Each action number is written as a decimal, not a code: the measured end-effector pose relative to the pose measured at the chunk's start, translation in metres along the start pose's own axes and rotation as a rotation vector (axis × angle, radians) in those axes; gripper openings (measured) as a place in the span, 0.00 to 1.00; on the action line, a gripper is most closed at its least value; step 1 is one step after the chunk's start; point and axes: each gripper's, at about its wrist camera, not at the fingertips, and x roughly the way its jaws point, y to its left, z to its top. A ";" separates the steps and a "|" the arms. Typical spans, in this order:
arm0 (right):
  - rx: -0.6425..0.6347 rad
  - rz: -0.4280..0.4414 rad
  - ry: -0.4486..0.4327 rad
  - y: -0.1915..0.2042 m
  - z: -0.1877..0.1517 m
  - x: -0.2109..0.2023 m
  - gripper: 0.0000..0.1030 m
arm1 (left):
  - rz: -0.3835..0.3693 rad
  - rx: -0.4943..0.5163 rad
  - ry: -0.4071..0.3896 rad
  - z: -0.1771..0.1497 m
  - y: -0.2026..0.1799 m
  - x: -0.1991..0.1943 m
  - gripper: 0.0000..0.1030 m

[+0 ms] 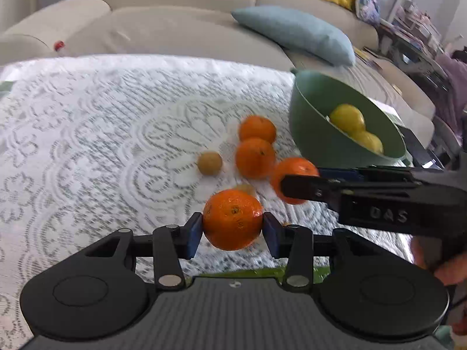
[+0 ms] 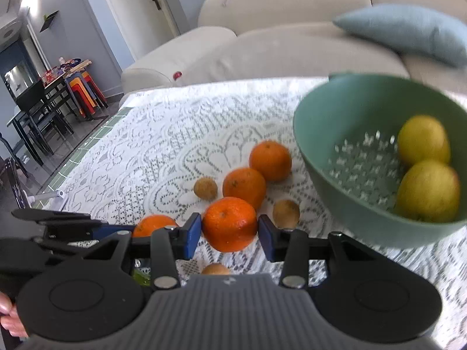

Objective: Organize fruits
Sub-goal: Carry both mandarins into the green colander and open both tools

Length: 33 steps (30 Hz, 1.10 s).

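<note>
My left gripper (image 1: 233, 230) is shut on an orange (image 1: 232, 218), held just above the lace tablecloth. My right gripper (image 2: 229, 233) is shut on another orange (image 2: 229, 223); it shows from the side in the left wrist view (image 1: 294, 186), with its orange (image 1: 292, 172) between the fingers. Two more oranges (image 1: 255, 157) (image 1: 257, 128) and small brown fruits (image 1: 209, 162) lie on the cloth. A green colander bowl (image 1: 315, 137) at the right holds two yellow apples (image 1: 347, 118); it is also in the right wrist view (image 2: 329, 157).
The table is covered by a white lace cloth (image 1: 102, 134). Behind it stands a beige sofa (image 1: 175, 26) with a light blue cushion (image 1: 294, 32). A dark dining table with stools (image 2: 52, 93) stands far left. Small brown fruits (image 2: 286, 212) lie near the bowl.
</note>
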 end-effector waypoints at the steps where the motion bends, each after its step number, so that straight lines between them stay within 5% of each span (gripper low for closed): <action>1: -0.010 -0.005 -0.013 0.001 0.001 -0.003 0.39 | 0.017 0.001 -0.018 0.001 0.000 -0.003 0.48; 7: -0.076 -0.053 -0.102 0.008 0.009 -0.026 0.39 | 0.099 -0.034 -0.111 0.013 -0.003 -0.017 0.48; 14: -0.164 -0.135 -0.148 0.008 0.018 -0.045 0.39 | 0.117 -0.072 -0.118 0.045 -0.018 -0.025 0.48; 33: -0.323 -0.298 0.035 -0.064 0.079 -0.063 0.39 | -0.100 -0.245 0.037 0.122 -0.088 0.026 0.48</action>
